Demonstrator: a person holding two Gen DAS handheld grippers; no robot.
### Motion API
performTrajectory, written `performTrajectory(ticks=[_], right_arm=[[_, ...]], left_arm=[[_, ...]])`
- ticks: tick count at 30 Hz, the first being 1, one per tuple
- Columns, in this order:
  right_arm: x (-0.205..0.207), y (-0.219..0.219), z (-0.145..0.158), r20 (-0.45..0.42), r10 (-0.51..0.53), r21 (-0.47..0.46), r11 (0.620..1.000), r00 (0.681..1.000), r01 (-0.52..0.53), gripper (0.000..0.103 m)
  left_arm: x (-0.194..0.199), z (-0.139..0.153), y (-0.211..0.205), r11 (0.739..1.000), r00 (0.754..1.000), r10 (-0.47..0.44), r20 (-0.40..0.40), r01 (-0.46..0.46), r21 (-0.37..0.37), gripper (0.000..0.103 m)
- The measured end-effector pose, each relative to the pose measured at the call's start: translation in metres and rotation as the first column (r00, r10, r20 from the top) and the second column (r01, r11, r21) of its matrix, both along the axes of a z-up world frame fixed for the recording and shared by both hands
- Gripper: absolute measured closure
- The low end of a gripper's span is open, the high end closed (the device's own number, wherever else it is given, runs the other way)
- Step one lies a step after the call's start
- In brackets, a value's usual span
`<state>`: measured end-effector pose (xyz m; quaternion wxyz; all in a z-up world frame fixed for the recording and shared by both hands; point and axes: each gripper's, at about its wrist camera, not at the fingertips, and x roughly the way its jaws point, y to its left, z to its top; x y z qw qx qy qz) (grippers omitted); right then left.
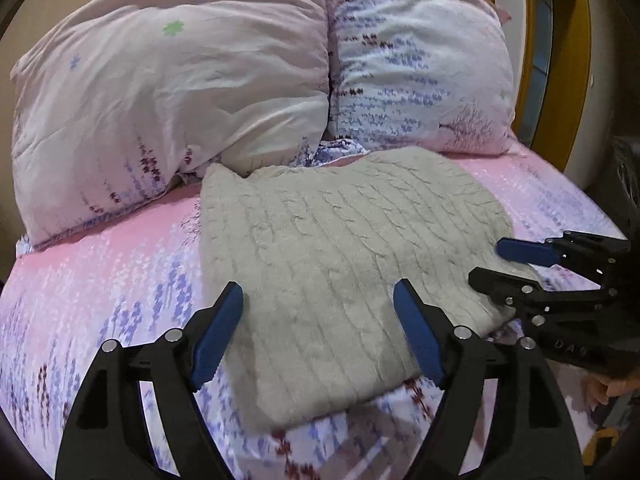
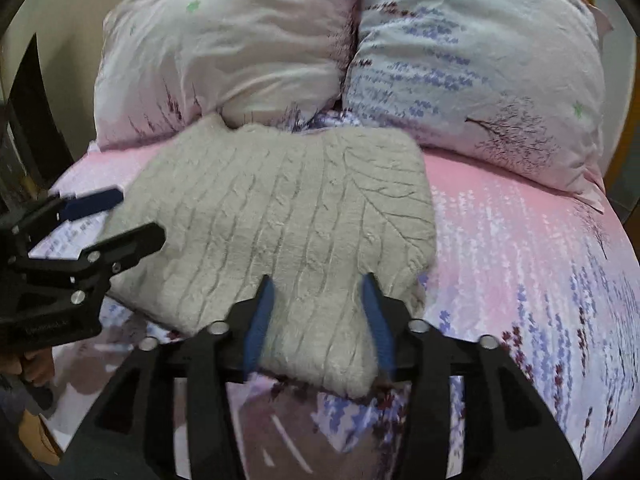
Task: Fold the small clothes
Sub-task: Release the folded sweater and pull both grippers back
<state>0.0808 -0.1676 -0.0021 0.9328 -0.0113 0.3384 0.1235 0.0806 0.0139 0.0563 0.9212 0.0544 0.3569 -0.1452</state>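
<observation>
Two pillows [image 1: 172,92] behind folded grey sweater [image 1: 340,264] on bed [image 1: 100,280]

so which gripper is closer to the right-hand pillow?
Right. The right gripper sits at the folded grey sweater's near-right corner, below that pillow; the left gripper is over its near-left edge.

A bed in a pink floral sheet [image 1: 120,264] carries two pillows [image 1: 172,92] against a beige wall [image 2: 72,8].

left hand-held gripper [image 1: 318,320] spread, right hand-held gripper [image 2: 318,316] parted
</observation>
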Motion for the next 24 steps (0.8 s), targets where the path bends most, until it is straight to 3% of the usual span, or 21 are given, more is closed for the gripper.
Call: performTrajectory(ticks=[2,4,7,12,20,24], right_arm=[[-0.012,-0.01,0.008,0.023,-0.019,0.043,0.999,1.0,0.018,0.02],[-0.026,-0.021,0.013,0.042,-0.064,0.041,0.997,0.997,0.062,0.01],[-0.034,-0.025,0.009,0.02,-0.108,0.027,0.994,0.994,0.107,0.002],[-0.034,-0.018,-0.013,-0.088,-0.153,0.009,0.988,0.984,0.155,0.002],[-0.042,0.011,-0.035,-0.116,-0.154,-0.101,0.985,0.981,0.143,0.002],[-0.039,0.009,-0.036,-0.123,-0.165,-0.104,0.983,0.979,0.153,0.002]], left_arm=[[-0.011,0.005,0.012,0.999,0.999,0.037,-0.001,-0.037,-0.009,0.019],[-0.024,0.006,0.023,0.996,0.996,0.086,0.004,-0.086,0.009,0.015],[-0.042,0.0,0.037,0.991,0.991,0.13,-0.028,-0.13,0.016,0.012],[-0.052,-0.011,0.038,0.989,0.985,0.15,-0.086,-0.149,0.022,0.007],[-0.042,-0.029,0.034,0.982,0.972,0.184,-0.148,-0.176,0.069,0.001],[-0.036,-0.038,0.034,0.98,0.959,0.193,-0.207,-0.18,0.08,0.001]])
